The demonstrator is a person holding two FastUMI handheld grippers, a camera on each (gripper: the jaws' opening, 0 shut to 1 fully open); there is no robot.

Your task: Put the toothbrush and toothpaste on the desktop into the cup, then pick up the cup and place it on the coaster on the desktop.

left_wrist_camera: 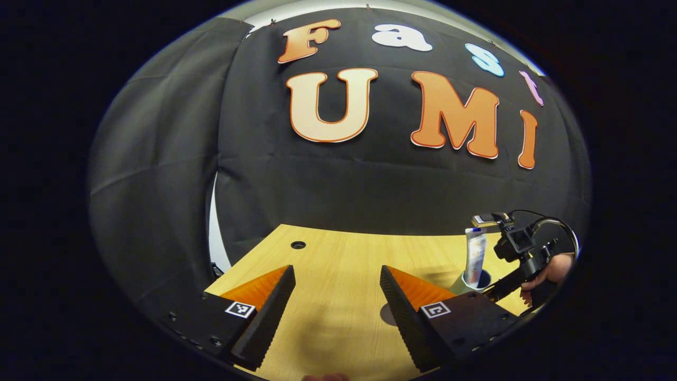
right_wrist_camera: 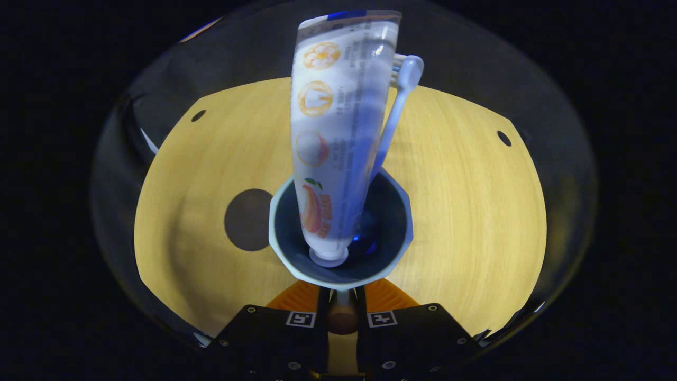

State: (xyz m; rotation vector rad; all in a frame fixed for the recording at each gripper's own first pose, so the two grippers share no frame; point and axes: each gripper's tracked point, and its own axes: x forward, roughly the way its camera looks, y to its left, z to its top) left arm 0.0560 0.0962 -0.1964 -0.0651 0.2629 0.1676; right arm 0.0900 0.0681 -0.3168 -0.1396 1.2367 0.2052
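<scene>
Right gripper (right_wrist_camera: 341,296) pinching the rim of the cup (right_wrist_camera: 340,230), fingers nearly together. Left gripper (left_wrist_camera: 336,288) spread wide over the table (left_wrist_camera: 338,254). Toothpaste (right_wrist_camera: 336,132), printed with fruit pictures and unreadable text, standing cap-down inside beside the toothbrush (right_wrist_camera: 398,100). Dark round coaster (right_wrist_camera: 247,219) just beside.

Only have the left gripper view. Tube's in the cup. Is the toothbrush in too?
Observer: Yes, the toothbrush stands in the cup, behind the tube.
Operator: Cup on the coaster?
Observer: No, the coaster lies bare beside the cup.
Operator: Right gripper's hold?
Observer: The right gripper is closed on a part of the cup just under its rim.
</scene>
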